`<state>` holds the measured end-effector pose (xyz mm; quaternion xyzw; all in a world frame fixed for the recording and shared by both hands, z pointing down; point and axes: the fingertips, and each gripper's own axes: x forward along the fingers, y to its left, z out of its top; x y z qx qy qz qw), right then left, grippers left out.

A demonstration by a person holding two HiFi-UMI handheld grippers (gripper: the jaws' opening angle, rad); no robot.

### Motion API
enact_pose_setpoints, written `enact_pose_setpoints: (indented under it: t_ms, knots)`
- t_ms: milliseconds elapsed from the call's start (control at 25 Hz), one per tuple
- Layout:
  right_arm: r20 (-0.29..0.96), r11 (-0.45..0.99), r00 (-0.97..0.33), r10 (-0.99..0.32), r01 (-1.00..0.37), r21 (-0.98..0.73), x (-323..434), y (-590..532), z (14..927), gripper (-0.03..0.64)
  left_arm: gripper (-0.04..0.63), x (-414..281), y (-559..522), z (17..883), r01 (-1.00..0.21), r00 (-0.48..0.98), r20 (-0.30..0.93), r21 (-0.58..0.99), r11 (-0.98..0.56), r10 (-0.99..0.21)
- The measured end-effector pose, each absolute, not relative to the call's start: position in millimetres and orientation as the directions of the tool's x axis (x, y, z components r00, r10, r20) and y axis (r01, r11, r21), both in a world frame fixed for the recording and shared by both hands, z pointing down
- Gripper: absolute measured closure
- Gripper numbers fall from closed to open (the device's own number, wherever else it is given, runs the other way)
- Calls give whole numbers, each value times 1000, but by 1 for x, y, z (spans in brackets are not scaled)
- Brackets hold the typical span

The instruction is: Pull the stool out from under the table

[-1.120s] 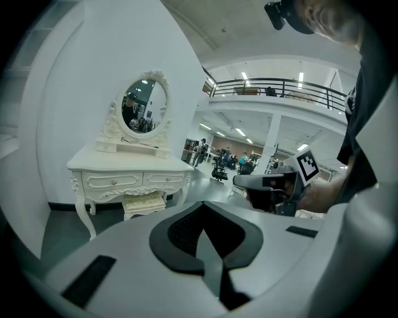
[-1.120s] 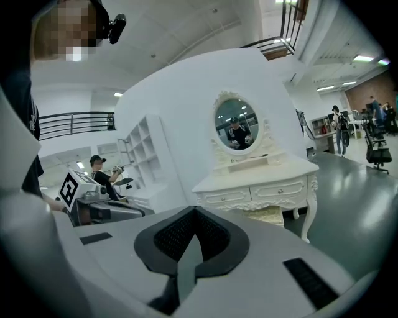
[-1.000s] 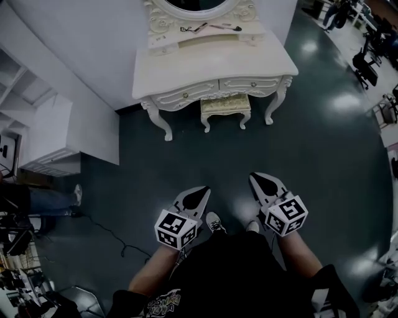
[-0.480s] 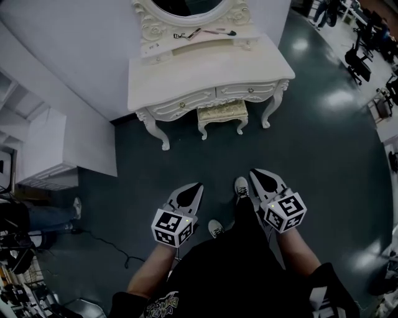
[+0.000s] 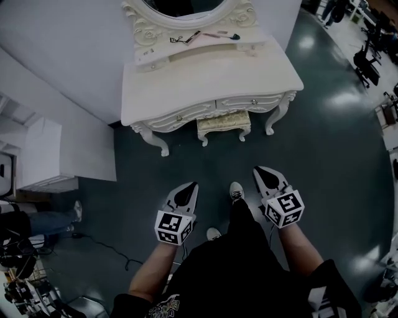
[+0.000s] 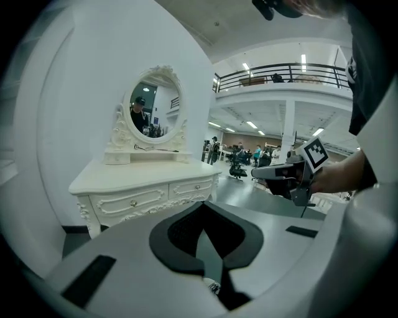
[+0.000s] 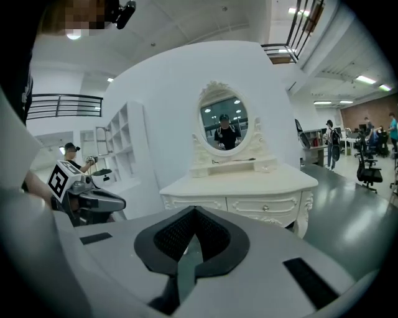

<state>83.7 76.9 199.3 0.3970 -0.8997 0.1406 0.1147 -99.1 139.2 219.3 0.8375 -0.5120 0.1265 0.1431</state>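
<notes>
A small cream stool (image 5: 224, 123) with a padded seat stands tucked under the front of the ornate white dressing table (image 5: 199, 81); only its front part and two legs show. My left gripper (image 5: 188, 188) and right gripper (image 5: 262, 172) hover over the dark floor well short of the table, both shut with nothing between their jaws. In the left gripper view the table (image 6: 143, 186) is ahead at left; the stool is hidden behind the jaws. The right gripper view shows the table (image 7: 249, 189) straight ahead.
An oval mirror (image 5: 186, 6) tops the table, with small items on its shelf (image 5: 202, 37). A white curved wall and shelf unit (image 5: 37, 155) stand at left. A cable (image 5: 106, 239) lies on the floor at left. Office chairs (image 5: 367, 62) stand far right.
The person has stepped forward: the table and stool now lie nearer and lower in the head view. Both grippers moved forward with the body and stayed shut.
</notes>
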Motion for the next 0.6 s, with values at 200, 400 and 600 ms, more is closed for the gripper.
enact_pose_setpoints:
  t_ms: [200, 400, 600]
  knots:
    - [325, 649, -638, -698, -756, -89, 93, -6, 248, 588, 588, -102, 57, 274, -912, 394, 377, 46, -408, -838]
    - [369, 655, -637, -677, -750, -92, 101, -45, 305, 567, 588, -101, 9, 327, -913, 379, 421, 24, -407, -824]
    - [429, 656, -624, -653, -749, -91, 105, -87, 386, 479, 533, -109, -40, 402, -926, 334, 473, 2, -378, -815]
